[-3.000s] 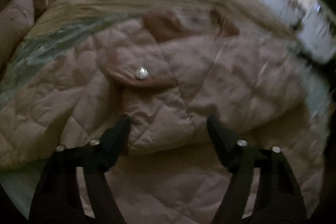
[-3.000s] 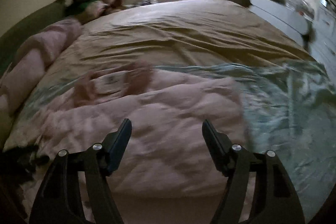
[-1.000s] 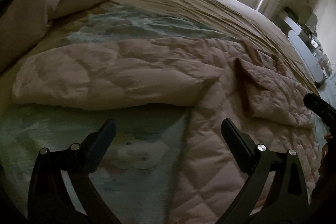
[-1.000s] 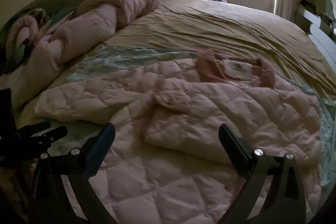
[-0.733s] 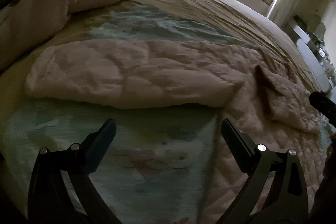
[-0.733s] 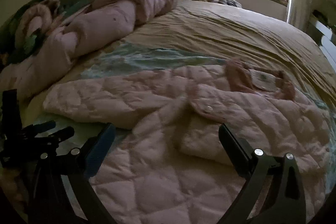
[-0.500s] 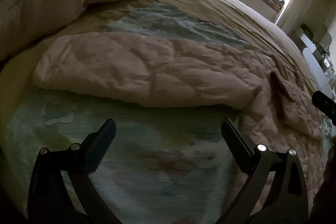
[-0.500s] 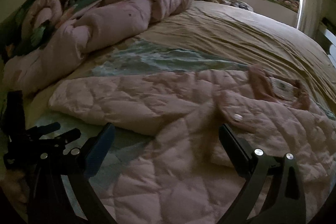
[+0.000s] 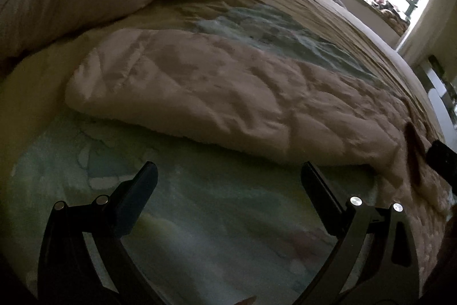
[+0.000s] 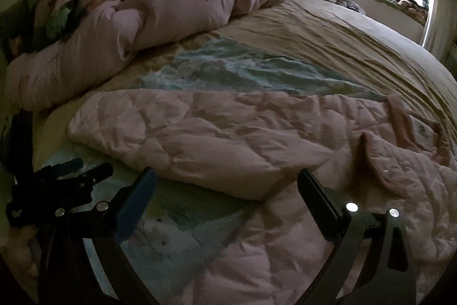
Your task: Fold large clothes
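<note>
Left wrist view: the left gripper point(image 9: 228, 176) is hovering released, empty, over the teal sheet point(image 9: 214, 233). The pink quilted coat's sleeve point(image 9: 200, 93) is lying just ahead at 12 o'clock, long axis running 9 to 3.

Right wrist view: the right gripper point(image 10: 227, 182) is gaping, holding nothing; the sleeve point(image 10: 200, 139) is lying at 12, its cuff nearer the left gripper point(image 10: 80, 172) at 9.
</note>
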`<action>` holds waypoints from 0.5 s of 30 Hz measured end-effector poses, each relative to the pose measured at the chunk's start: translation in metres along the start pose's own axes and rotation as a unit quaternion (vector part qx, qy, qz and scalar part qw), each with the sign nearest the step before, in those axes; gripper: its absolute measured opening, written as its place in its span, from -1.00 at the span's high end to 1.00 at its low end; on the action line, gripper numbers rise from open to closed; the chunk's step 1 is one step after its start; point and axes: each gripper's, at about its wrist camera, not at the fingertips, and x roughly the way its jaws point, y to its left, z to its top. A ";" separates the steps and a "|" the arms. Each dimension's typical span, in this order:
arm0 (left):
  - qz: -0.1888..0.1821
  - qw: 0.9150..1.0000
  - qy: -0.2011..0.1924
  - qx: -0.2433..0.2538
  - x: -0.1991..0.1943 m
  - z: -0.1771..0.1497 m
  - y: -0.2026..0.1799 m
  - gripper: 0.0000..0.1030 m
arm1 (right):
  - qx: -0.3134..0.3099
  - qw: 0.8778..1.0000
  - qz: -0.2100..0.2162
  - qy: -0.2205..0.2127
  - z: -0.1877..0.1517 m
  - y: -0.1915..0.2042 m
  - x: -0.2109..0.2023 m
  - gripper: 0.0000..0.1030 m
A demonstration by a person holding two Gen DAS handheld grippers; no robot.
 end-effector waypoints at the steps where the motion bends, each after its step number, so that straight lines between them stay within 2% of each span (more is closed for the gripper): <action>1: 0.001 1.000 0.001 -0.004 0.002 0.001 0.004 -0.82 | -0.002 1.000 0.002 0.002 0.001 0.003 0.004 -0.91; 8: -0.004 0.999 -0.003 -0.051 0.017 0.013 0.032 -0.82 | -0.018 1.000 0.014 0.014 0.002 0.024 0.029 -0.91; 15: -0.020 0.995 -0.025 -0.095 0.031 0.029 0.052 -0.82 | -0.027 0.999 0.017 0.021 0.003 0.033 0.043 -0.91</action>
